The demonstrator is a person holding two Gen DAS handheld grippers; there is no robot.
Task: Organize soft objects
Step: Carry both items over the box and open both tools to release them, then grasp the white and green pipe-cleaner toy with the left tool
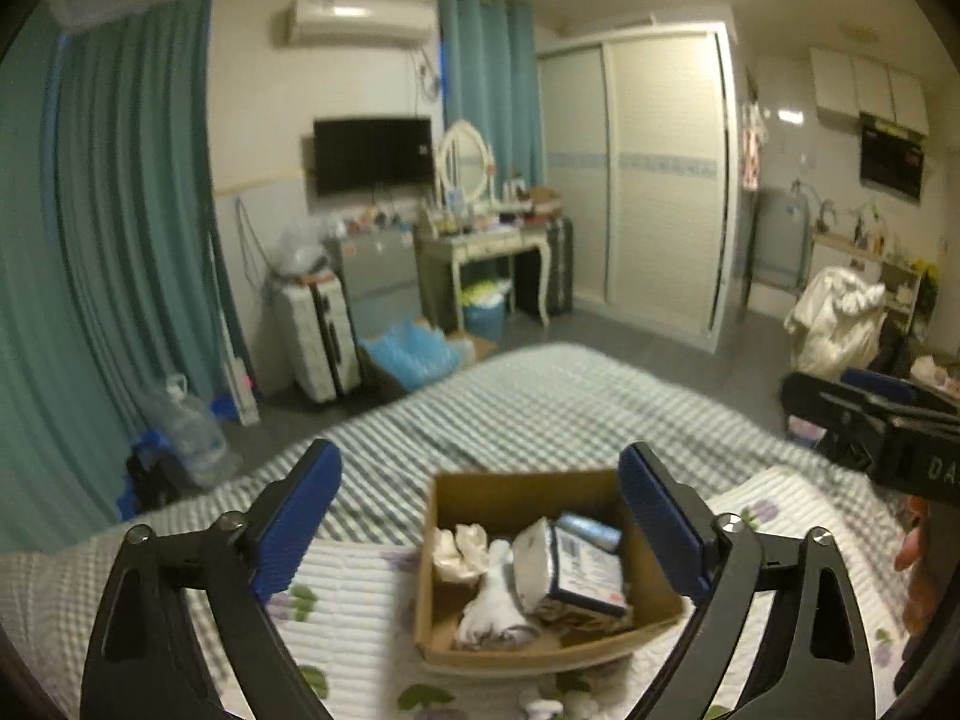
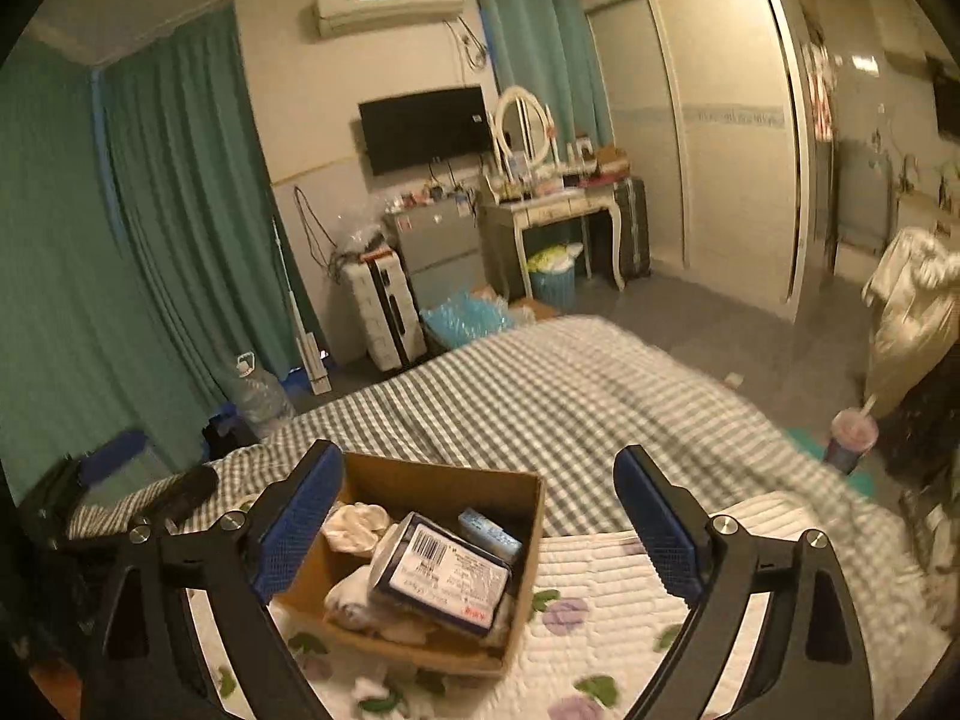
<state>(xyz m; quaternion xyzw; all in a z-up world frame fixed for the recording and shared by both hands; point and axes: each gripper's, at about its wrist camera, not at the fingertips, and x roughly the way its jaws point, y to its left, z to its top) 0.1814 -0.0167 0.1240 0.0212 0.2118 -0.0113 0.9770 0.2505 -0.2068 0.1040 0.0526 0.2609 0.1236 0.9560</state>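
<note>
An open cardboard box rests on a floral quilted pad on the bed. Inside it lie a wrapped tissue pack with a barcode label, crumpled white cloths and a small blue packet. My left gripper hovers above the box, open and holding nothing. In the right wrist view the same box, tissue pack, white cloth and blue packet sit low and to the left, beside the left finger. My right gripper is open and holds nothing. It also shows at the right edge of the left wrist view.
A grey checked sheet covers the bed beyond the floral pad. Small white scraps lie on the pad in front of the box. A drink cup with a straw stands off the bed's right side. A suitcase and a water jug stand by the curtain.
</note>
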